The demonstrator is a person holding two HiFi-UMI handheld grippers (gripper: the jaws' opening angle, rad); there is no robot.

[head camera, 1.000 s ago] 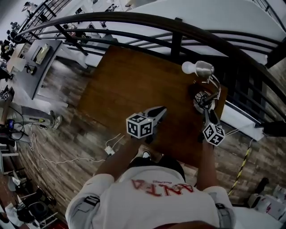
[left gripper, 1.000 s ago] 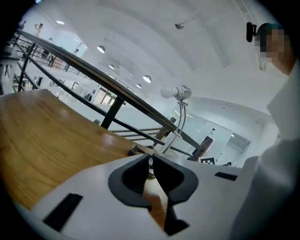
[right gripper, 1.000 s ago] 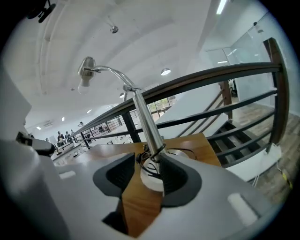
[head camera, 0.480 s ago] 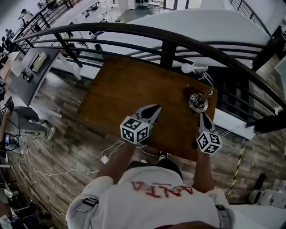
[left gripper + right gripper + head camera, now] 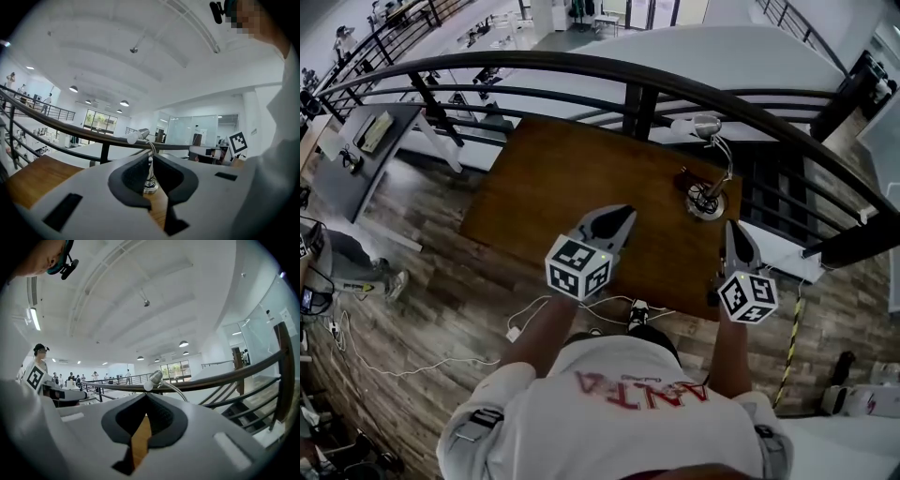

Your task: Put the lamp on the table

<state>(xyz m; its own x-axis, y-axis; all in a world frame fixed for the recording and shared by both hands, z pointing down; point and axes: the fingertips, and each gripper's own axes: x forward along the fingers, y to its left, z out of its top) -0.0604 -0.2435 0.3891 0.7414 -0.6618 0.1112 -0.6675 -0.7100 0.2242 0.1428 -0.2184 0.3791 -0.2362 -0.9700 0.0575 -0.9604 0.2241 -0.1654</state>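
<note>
The lamp stands upright on the brown wooden table (image 5: pixel 562 187) near its far right corner: round base (image 5: pixel 706 202), bent silver neck, head with bulb (image 5: pixel 701 126). My right gripper (image 5: pixel 733 228) is shut and empty, a short way nearer than the base and apart from it. My left gripper (image 5: pixel 624 214) is shut and empty over the table's middle. In the left gripper view the lamp's base (image 5: pixel 150 187) shows beyond my left gripper (image 5: pixel 151 157). In the right gripper view the lamp's head (image 5: pixel 153 379) rises above my right gripper (image 5: pixel 146 397).
A curved black metal railing (image 5: pixel 741 101) runs close behind the table and the lamp. White cables (image 5: pixel 525 319) lie on the wood floor by the table's near edge. Desks (image 5: pixel 356 150) stand on a lower level to the left.
My right gripper has drawn back from the lamp's base and shut, leaving the lamp standing on the table. Both grippers have come nearer to the person.
</note>
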